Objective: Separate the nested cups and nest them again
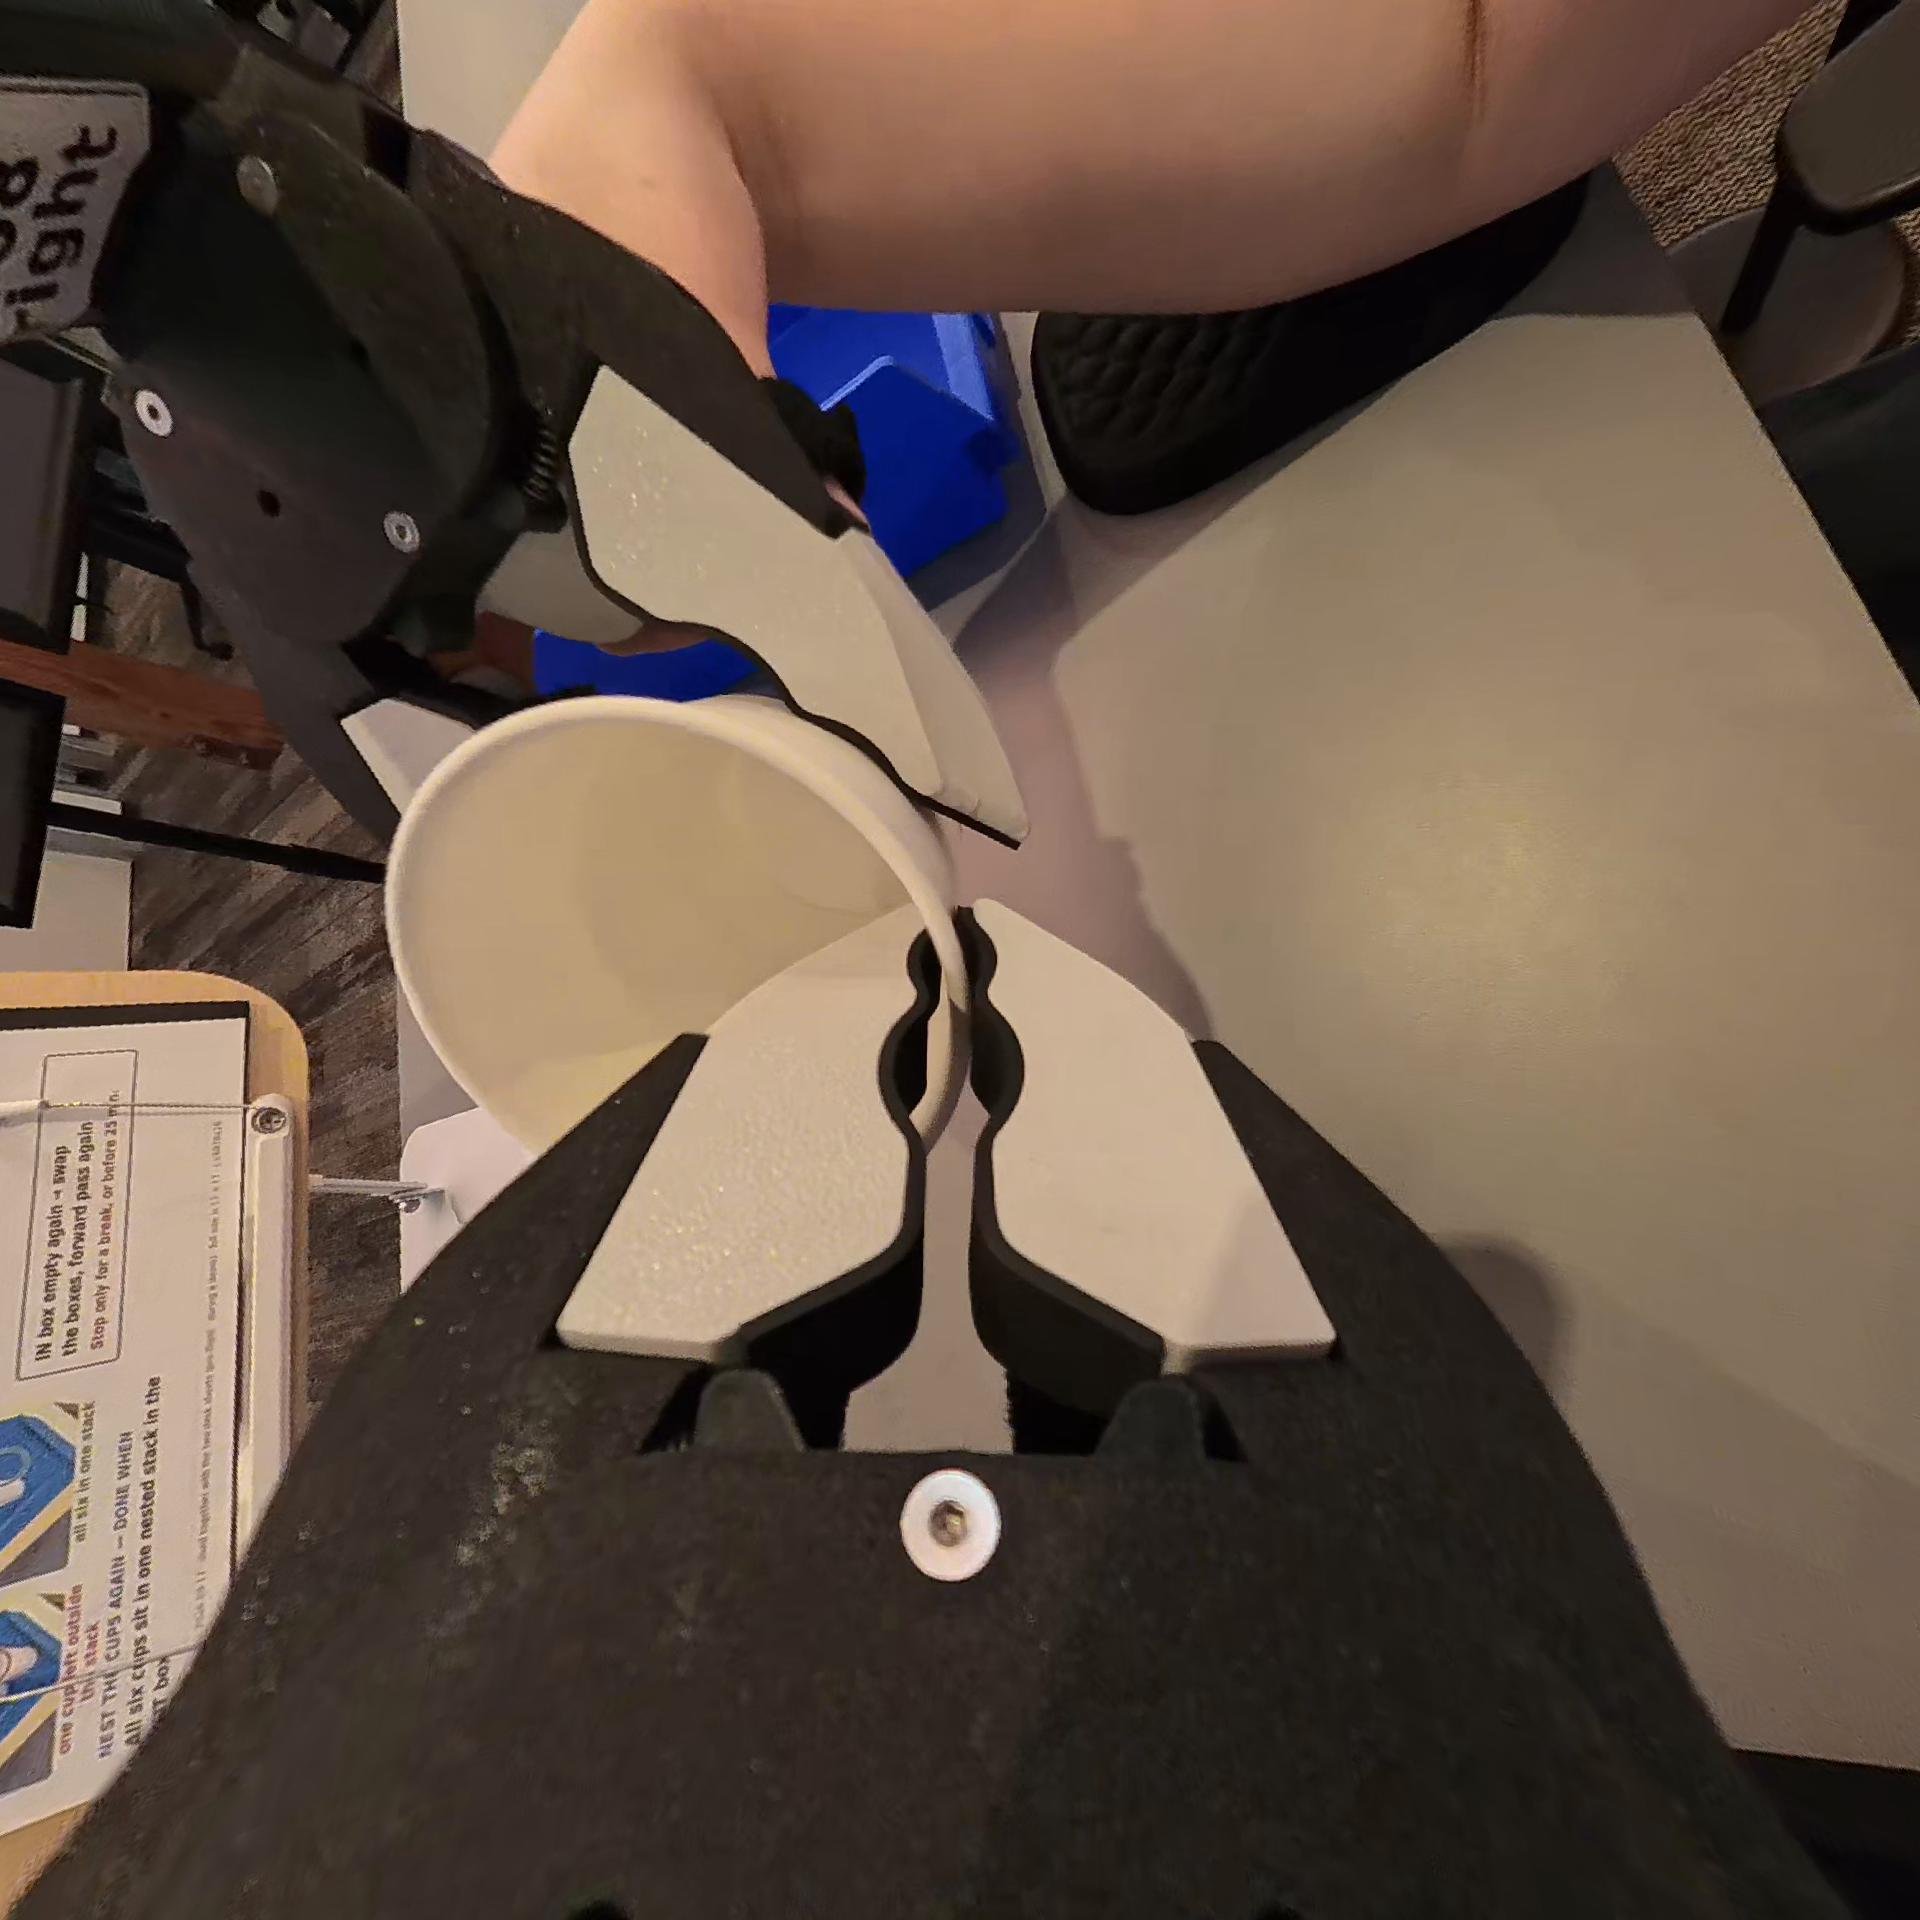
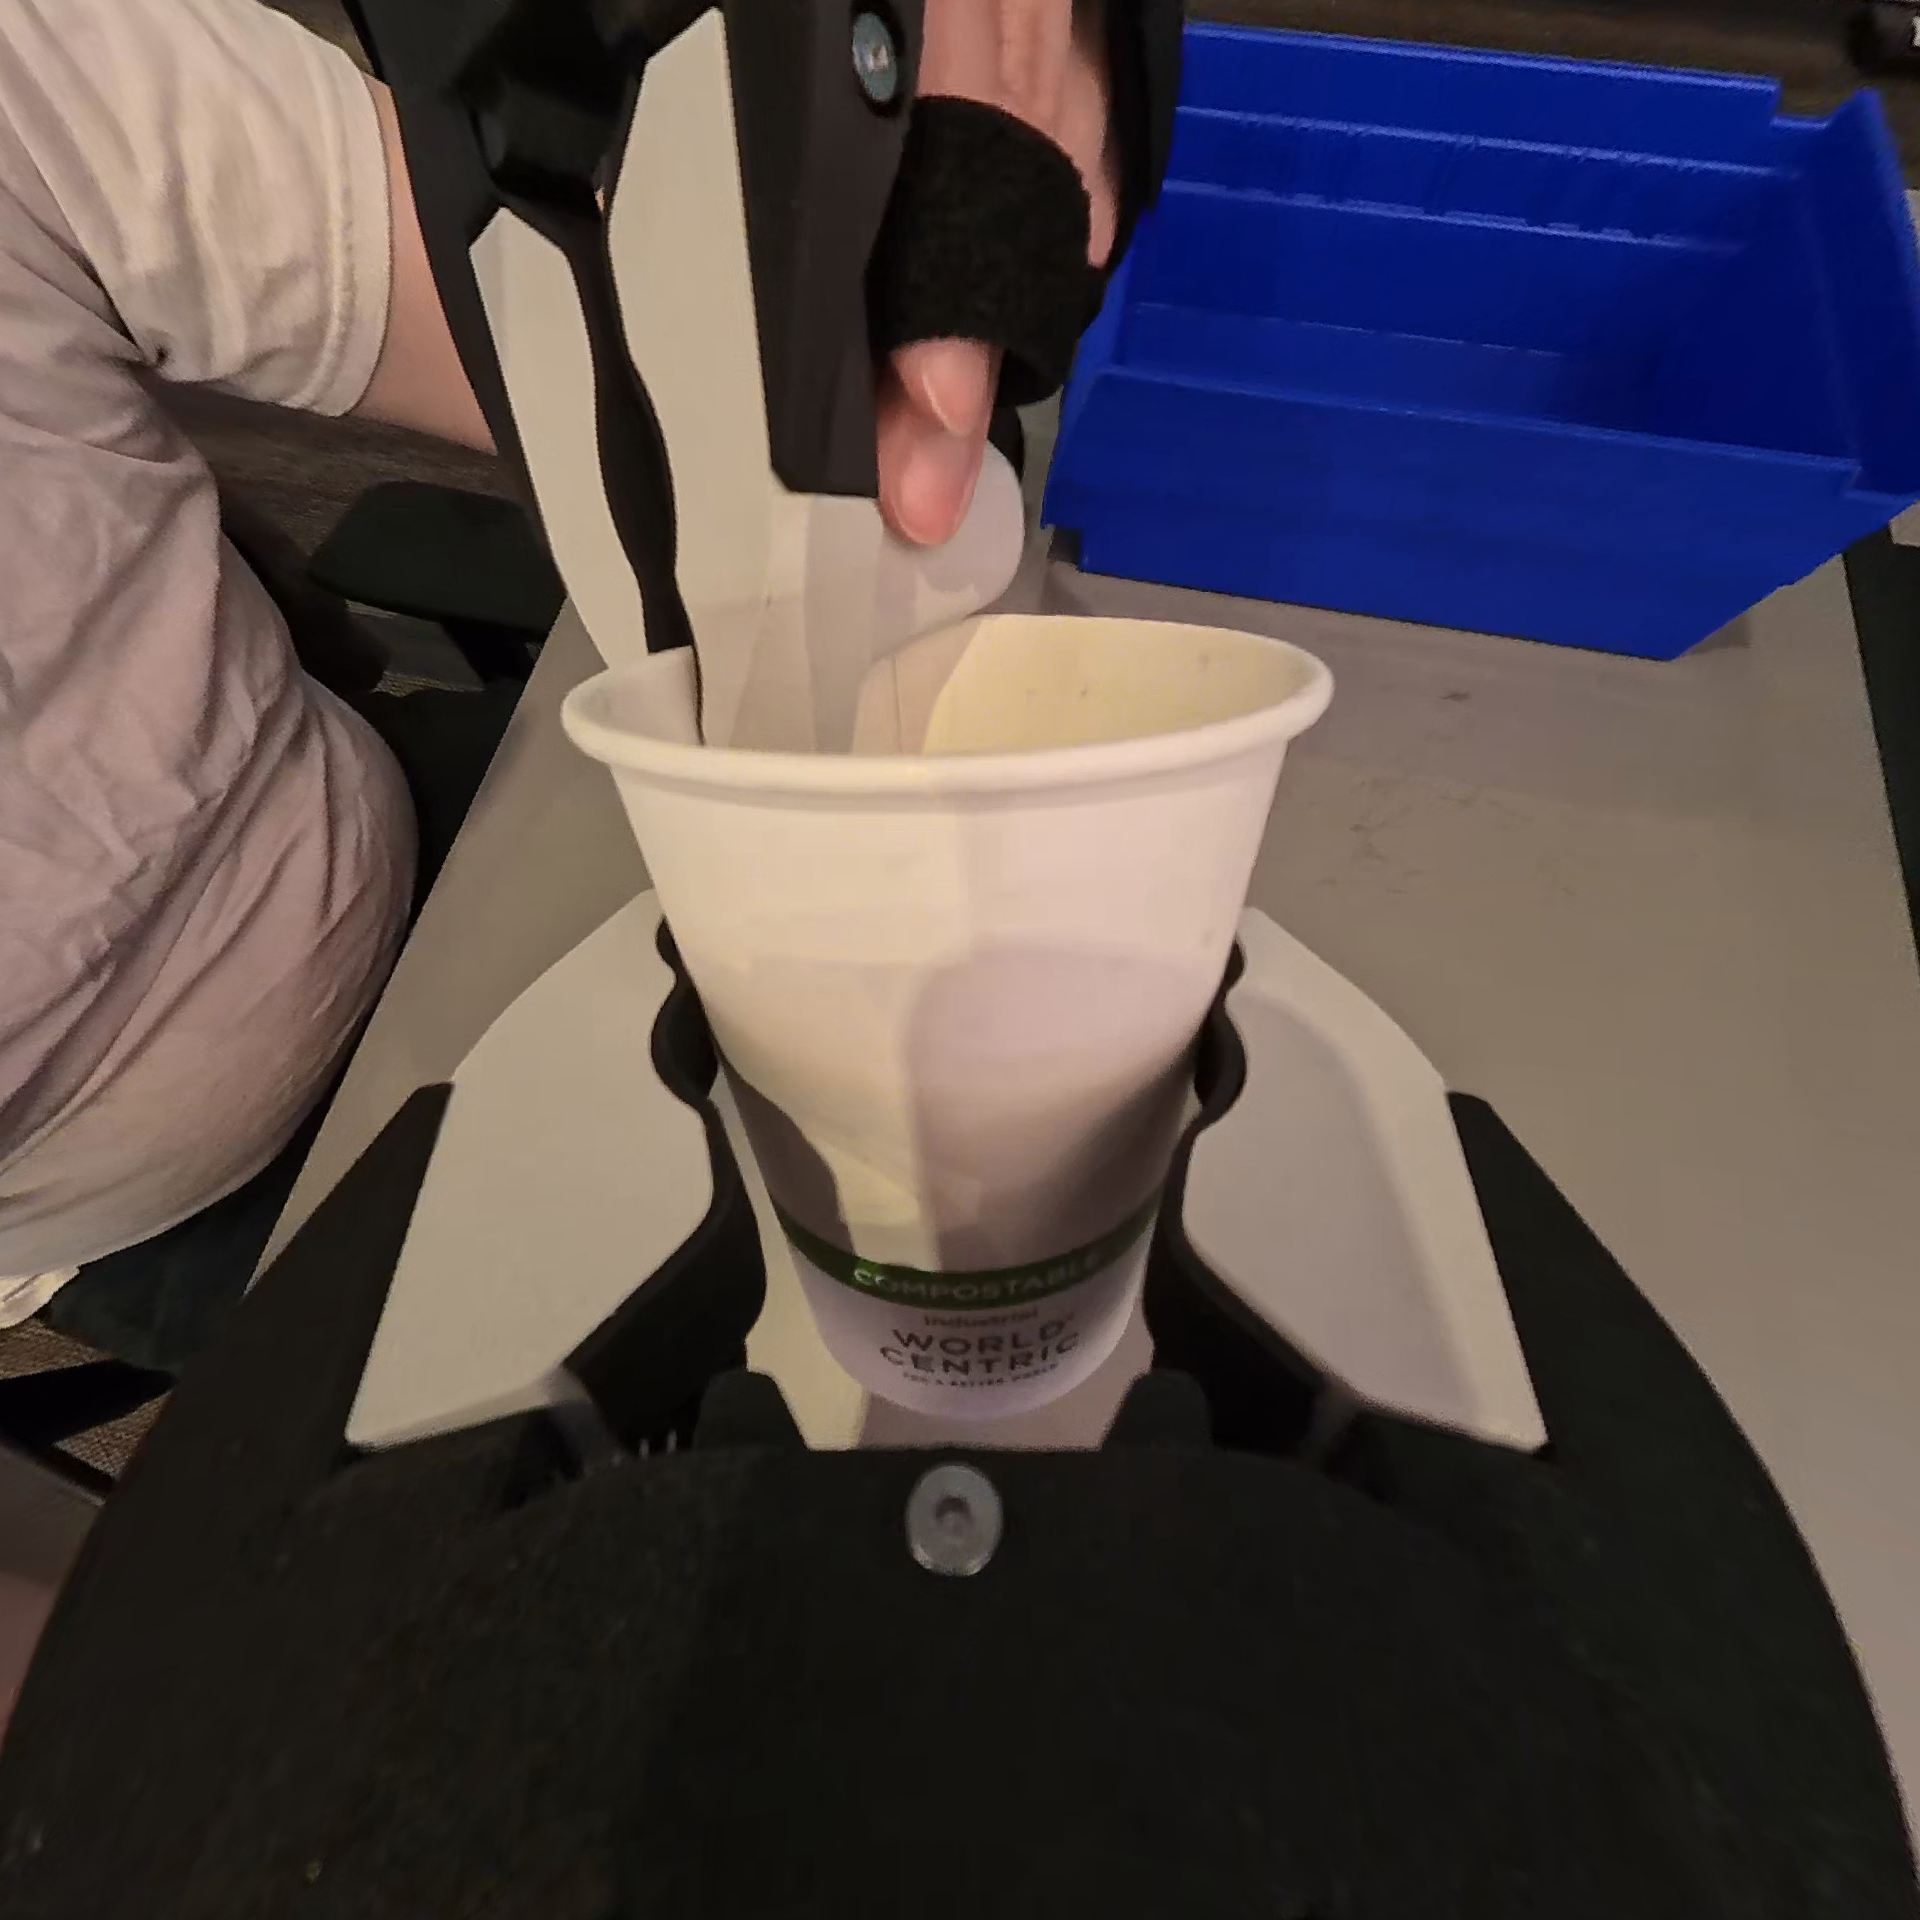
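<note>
A white paper cup (image 2: 935, 894) with a green band near its base is held above the grey table (image 2: 1558, 935). My right gripper (image 2: 954, 935) is shut on the cup's lower body, one finger on each side. My left gripper (image 1: 954, 940) is shut on the cup's rim (image 1: 951, 997), which runs between its fingertips. In the right wrist view the left gripper (image 2: 707, 675) comes down from above, one finger inside the cup and one outside. In the left wrist view the cup's open mouth (image 1: 644, 914) faces left, and a right gripper finger (image 1: 748, 603) lies along the cup. I cannot tell whether other cups sit nested inside.
A blue bin (image 2: 1455, 364) stands at the back of the table, also in the left wrist view (image 1: 894, 416). A printed sheet on a wooden board (image 1: 125, 1299) lies at the left. A person's arm (image 1: 1039, 156) and torso (image 2: 156, 727) are close by.
</note>
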A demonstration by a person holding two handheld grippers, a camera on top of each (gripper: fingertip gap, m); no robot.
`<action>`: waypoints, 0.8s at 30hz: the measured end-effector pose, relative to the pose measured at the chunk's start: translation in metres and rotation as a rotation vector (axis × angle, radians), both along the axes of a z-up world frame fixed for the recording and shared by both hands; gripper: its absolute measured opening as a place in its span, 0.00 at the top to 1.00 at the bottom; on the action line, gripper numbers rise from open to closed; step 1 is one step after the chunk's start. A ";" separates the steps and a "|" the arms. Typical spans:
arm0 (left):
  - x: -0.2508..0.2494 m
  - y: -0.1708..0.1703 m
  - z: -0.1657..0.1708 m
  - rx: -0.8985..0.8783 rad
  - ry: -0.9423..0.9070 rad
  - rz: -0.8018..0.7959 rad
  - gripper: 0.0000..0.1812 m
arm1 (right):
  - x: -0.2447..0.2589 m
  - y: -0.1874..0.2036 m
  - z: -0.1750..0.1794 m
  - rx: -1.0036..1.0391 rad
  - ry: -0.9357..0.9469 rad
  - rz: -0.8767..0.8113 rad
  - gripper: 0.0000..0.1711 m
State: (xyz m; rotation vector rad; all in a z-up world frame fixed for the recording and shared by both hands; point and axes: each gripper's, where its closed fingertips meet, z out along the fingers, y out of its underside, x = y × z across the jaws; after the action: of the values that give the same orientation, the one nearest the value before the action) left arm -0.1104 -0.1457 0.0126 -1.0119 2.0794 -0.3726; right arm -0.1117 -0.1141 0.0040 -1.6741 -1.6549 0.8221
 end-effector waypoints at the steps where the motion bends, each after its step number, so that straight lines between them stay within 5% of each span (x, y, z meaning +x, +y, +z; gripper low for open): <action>1: 0.000 0.001 0.000 -0.002 0.002 0.003 0.99 | 0.000 0.001 0.000 -0.001 -0.001 -0.006 0.47; 6: 0.002 0.006 0.001 0.018 -0.014 0.034 0.97 | 0.002 0.005 -0.003 0.003 -0.022 -0.021 0.47; 13: 0.001 0.029 0.051 -0.004 -0.260 0.179 0.78 | 0.040 0.035 0.018 0.078 0.032 -0.191 0.47; 16: -0.005 0.034 0.067 -0.089 -0.322 0.251 0.79 | 0.101 0.075 0.050 0.179 0.142 -0.478 0.47; 20: -0.009 0.034 0.070 -0.136 -0.324 0.269 0.81 | 0.243 0.128 0.101 0.342 0.494 -1.130 0.47; 24: -0.008 0.036 0.061 -0.102 -0.279 0.276 0.81 | 0.313 0.124 0.105 0.319 0.778 -1.280 0.47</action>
State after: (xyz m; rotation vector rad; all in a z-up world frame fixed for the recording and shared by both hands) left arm -0.1180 -0.1102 0.0734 -1.2157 1.6608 -0.4526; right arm 0.2016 0.0096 0.1087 -1.4724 -0.0392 0.3844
